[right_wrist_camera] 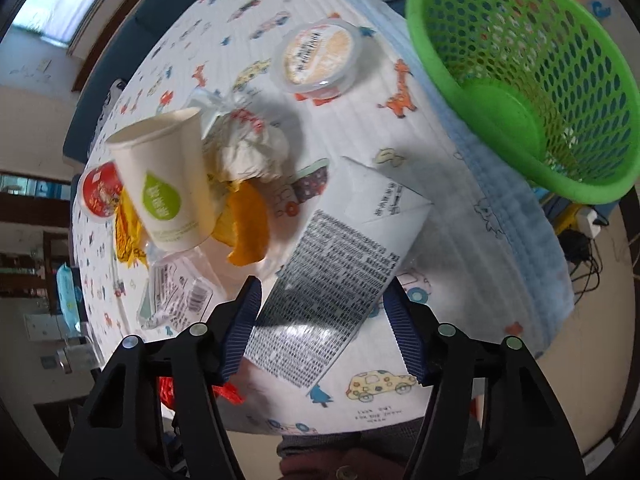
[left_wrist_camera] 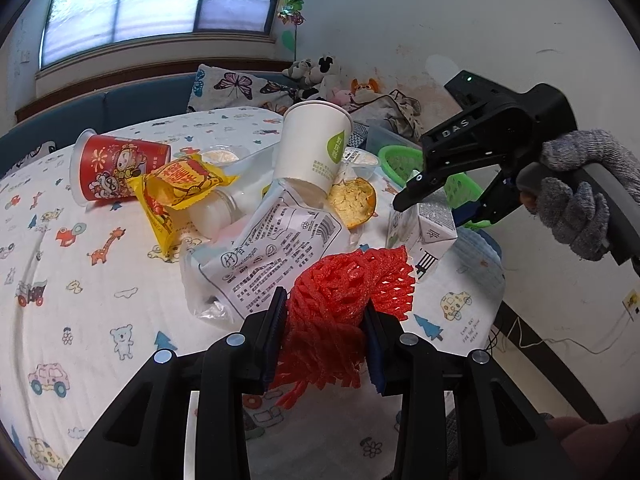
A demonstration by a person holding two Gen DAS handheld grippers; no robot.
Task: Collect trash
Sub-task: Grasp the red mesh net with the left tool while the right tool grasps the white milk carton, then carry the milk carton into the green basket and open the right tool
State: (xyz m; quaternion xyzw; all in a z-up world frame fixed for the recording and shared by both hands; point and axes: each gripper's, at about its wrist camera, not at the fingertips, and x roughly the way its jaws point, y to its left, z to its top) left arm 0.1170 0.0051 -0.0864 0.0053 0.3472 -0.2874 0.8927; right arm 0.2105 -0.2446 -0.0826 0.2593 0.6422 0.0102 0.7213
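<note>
My left gripper (left_wrist_camera: 325, 312) is shut on a red foam fruit net (left_wrist_camera: 352, 288) and holds it just above the table. My right gripper (right_wrist_camera: 322, 320) is open, its jaws standing either side of a white drink carton (right_wrist_camera: 340, 280) without touching it; it also shows in the left wrist view (left_wrist_camera: 436, 200) over that carton (left_wrist_camera: 424, 232). The green mesh basket (right_wrist_camera: 532, 80) stands at the table's far right edge. A white paper cup (left_wrist_camera: 316, 148), orange peel (left_wrist_camera: 354, 200), a yellow wrapper (left_wrist_camera: 176, 192), a red cup (left_wrist_camera: 116, 168) and a clear printed bag (left_wrist_camera: 272, 248) lie in a pile.
A round sealed cup (right_wrist_camera: 316, 56) and a crumpled tissue (right_wrist_camera: 252, 152) lie near the basket. The table has a cartoon-print cloth (left_wrist_camera: 80, 280). Cushions and soft toys (left_wrist_camera: 316, 76) sit on the bench behind. Cables (right_wrist_camera: 588, 252) hang past the table's right edge.
</note>
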